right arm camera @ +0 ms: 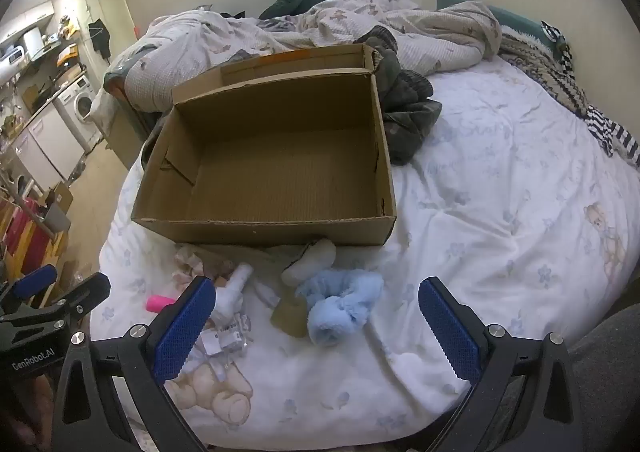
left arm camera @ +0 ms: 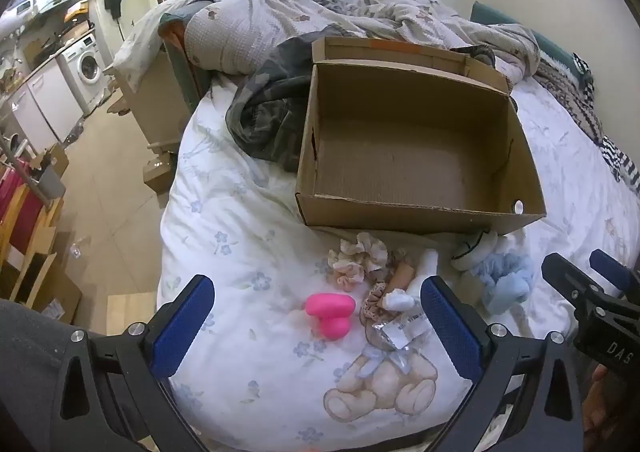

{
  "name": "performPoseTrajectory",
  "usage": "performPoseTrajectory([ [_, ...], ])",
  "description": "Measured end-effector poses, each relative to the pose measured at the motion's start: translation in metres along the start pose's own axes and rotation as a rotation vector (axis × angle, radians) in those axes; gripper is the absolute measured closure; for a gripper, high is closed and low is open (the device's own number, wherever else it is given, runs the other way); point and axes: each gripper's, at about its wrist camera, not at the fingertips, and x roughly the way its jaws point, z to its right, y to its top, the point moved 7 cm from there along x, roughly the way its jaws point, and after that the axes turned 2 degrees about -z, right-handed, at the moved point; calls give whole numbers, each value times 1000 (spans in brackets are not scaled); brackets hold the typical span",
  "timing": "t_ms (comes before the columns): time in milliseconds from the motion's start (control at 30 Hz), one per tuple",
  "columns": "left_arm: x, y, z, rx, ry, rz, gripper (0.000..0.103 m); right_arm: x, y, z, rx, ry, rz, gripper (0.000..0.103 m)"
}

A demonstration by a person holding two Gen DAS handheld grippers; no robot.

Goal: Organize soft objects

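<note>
An open empty cardboard box (left arm camera: 416, 168) (right arm camera: 276, 168) sits on the bed. In front of it lies a pile of small soft things: a pink heart-shaped toy (left arm camera: 330, 314) (right arm camera: 158, 303), frilly scrunchies (left arm camera: 360, 256), a fluffy light-blue item (left arm camera: 506, 282) (right arm camera: 340, 306), a white sock (right arm camera: 312, 262) and a clear plastic packet (left arm camera: 394, 332) (right arm camera: 224, 336). My left gripper (left arm camera: 318, 328) is open and empty just above the pink toy. My right gripper (right arm camera: 314, 326) is open and empty over the blue item.
A crumpled duvet (left arm camera: 256, 20) and dark clothing (left arm camera: 264, 120) (right arm camera: 408, 112) lie behind and beside the box. The bed's left edge drops to a tiled floor (left arm camera: 108, 188) with a washing machine (left arm camera: 86, 66) and a wooden rack (left arm camera: 28, 236).
</note>
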Motion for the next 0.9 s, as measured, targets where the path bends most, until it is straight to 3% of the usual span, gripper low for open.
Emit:
performPoseTrajectory([
  [900, 6, -4, 6, -12, -26, -9, 0, 0, 2, 2, 20, 7, 2, 0],
])
